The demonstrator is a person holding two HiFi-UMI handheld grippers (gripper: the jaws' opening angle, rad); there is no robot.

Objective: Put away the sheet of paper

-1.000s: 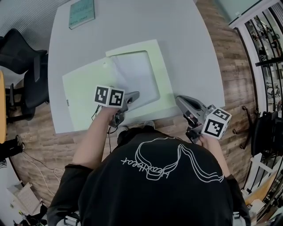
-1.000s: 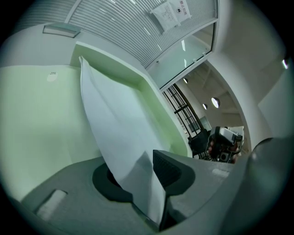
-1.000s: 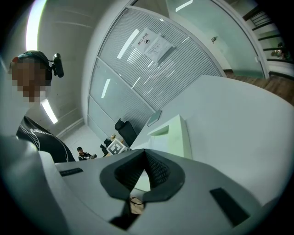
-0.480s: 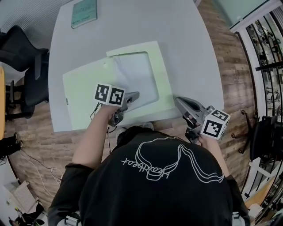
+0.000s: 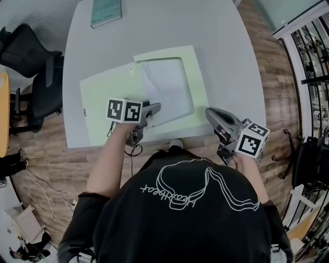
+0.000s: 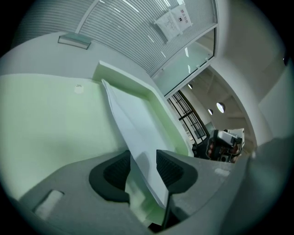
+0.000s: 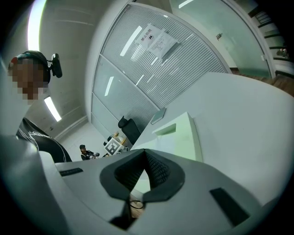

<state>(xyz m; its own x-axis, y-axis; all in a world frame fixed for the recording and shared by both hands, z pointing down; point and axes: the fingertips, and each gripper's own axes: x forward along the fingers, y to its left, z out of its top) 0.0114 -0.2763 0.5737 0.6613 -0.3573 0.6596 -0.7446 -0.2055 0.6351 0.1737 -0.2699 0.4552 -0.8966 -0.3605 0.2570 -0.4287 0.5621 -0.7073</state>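
I see a large pale grey table (image 5: 231, 46) with rounded corners filling the upper half of the head view. A black office chair (image 5: 36, 67) stands just off the table's edge at 9 o'clock.

Near the table's centre lies an open pale green cardboard folder (image 5: 103, 102), its 2 leaves spread flat. The white sheet of paper (image 5: 167, 87) sits on the folder's right leaf, framed by the green border. The sheet's left edge is raised off the folder.

My left gripper (image 5: 156, 108), grey with a marker cube, reaches in from 6 o'clock over the folder's near edge. Its 2 fingers have just been opening and now stand wide. The raised paper edge is between the black ribbed pads (image 6: 171, 167), which are not squeezing it.

My right gripper (image 5: 211, 113) hangs at 4 o'clock, its tip just beside the folder's near right corner. Its fingers are closed together on nothing.

A small teal booklet (image 5: 106, 11) lies at 11 o'clock, well apart from the folder.
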